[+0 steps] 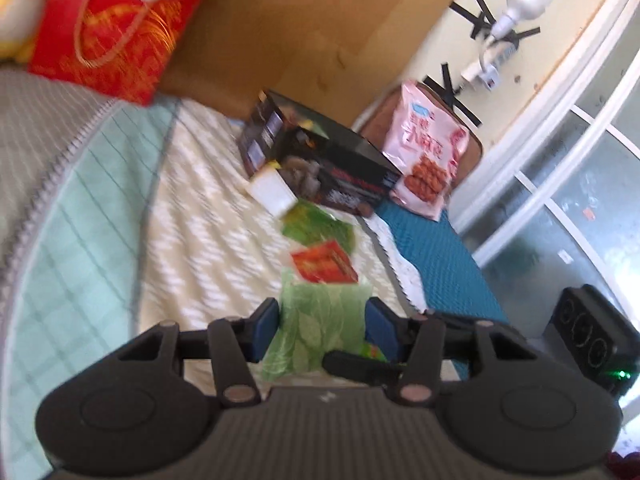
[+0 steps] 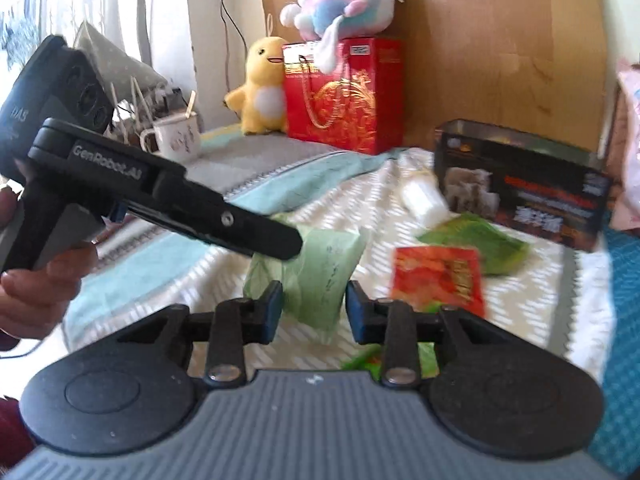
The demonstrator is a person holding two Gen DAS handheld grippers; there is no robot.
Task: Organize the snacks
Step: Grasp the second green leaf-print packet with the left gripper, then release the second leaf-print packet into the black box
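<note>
A pale green snack packet [image 1: 316, 328] lies on the cream bedspread between the fingers of my open left gripper [image 1: 322, 328]. In the right wrist view the same packet [image 2: 320, 276] lies between the fingers of my open right gripper [image 2: 314, 312], and the left gripper's black finger [image 2: 256, 236] reaches over its top. Whether either gripper touches the packet I cannot tell. Beyond lie a red packet [image 1: 324, 266] [image 2: 438, 276], a dark green packet [image 1: 318, 228] [image 2: 476, 246], a small white packet [image 1: 272, 192] [image 2: 424, 200] and an open black box [image 1: 320, 160] [image 2: 520, 184].
A pink snack bag [image 1: 428, 156] leans on the wall at the back. A red gift bag [image 2: 344, 96] with plush toys [image 2: 260, 88] stands against a cardboard sheet [image 1: 304, 20]. A mug [image 2: 178, 136] stands at the left. The bed's edge drops off beside a teal mat [image 1: 440, 264].
</note>
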